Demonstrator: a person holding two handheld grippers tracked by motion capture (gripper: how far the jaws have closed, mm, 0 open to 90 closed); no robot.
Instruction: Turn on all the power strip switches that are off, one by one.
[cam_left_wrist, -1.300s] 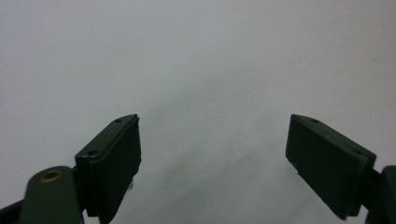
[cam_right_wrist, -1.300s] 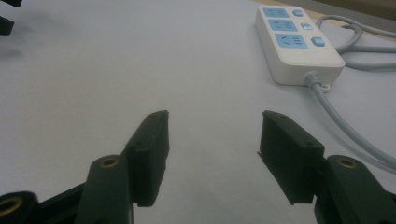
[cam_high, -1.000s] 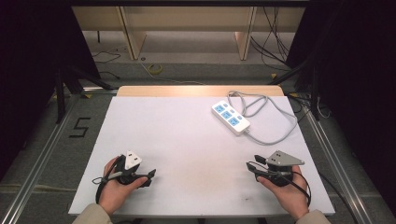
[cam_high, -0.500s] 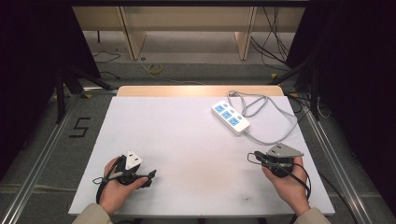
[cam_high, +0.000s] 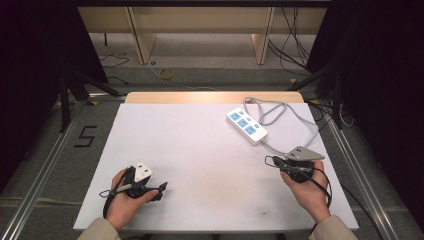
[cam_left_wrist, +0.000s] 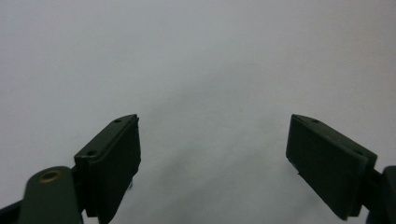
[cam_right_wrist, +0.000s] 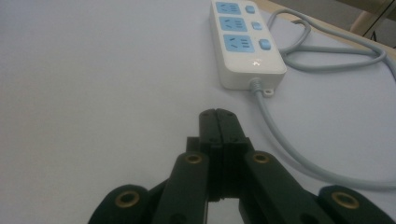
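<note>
Power strip (cam_high: 247, 125) lies at far right of white table (cam_high: 190, 150), long axis running diagonally away from person. Right gripper (cam_high: 276, 162), jaws pressed together and empty, sits just near strip's cable end, pointing along it. Left gripper (cam_high: 161, 189), jaws apart, well away from strip; right hand nearer.

Left hand (cam_high: 125, 197) low at the near left, palm wrapped round the left gripper (cam_high: 161, 189), forearm entering from the bottom edge. Gripper lies level, jaws pointing toward the centre. In the left gripper view its jaws stand wide apart, nothing between the pads (cam_left_wrist: 116, 161).

Right hand (cam_high: 307, 190) at the near right, forearm angled in from the bottom edge, wrist straight. Right gripper (cam_high: 270, 161) points inward and away from the person, grey plate on top. In the right gripper view its jaws have just closed fully, pads (cam_right_wrist: 208, 125) pressed face to face, nothing caught between them.
</note>
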